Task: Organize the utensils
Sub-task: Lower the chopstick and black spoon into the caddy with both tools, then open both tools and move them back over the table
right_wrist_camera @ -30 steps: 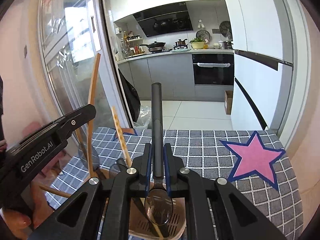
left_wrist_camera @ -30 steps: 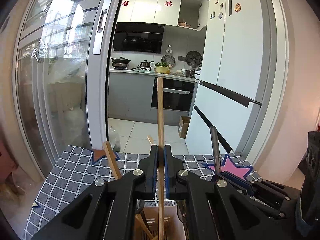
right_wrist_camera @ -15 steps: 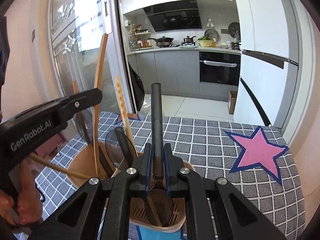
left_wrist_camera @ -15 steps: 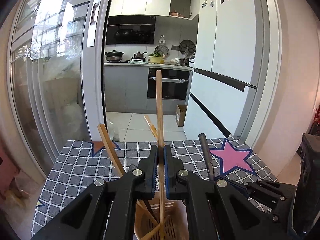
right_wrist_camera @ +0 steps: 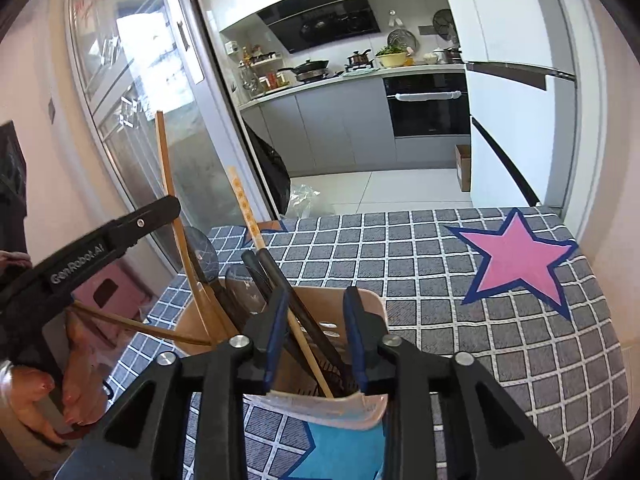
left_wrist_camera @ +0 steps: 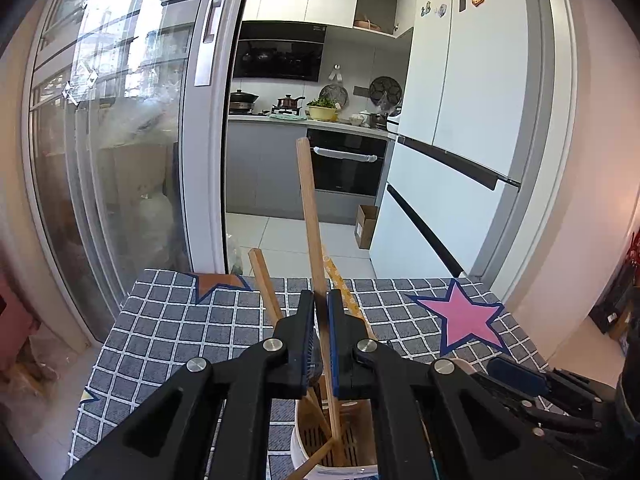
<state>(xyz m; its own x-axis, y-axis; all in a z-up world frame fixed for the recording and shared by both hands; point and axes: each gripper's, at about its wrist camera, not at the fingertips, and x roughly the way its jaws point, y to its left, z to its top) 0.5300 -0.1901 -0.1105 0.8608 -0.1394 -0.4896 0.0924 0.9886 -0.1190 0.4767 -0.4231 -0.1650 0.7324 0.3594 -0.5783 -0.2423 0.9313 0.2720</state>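
Observation:
My left gripper is shut on a long wooden stick that stands up out of the white utensil holder below it. Two other wooden utensils lean in the same holder. In the right wrist view my right gripper hangs over the holder's rim with its jaws opening. The black-handled spoon leans to the left between them, and neither pad presses on it. The left gripper shows at the left of that view with its stick. The right gripper's finger shows low on the right in the left wrist view.
The holder stands on a grey checked tablecloth with a pink star at the right and a blue star under the holder. A person's hand grips the left tool. Behind the table are a glass sliding door and a white fridge.
The right jaws have come apart and let go of the black spoon, which has tipped to the left inside the holder. The left gripper keeps its grip on the wooden stick.

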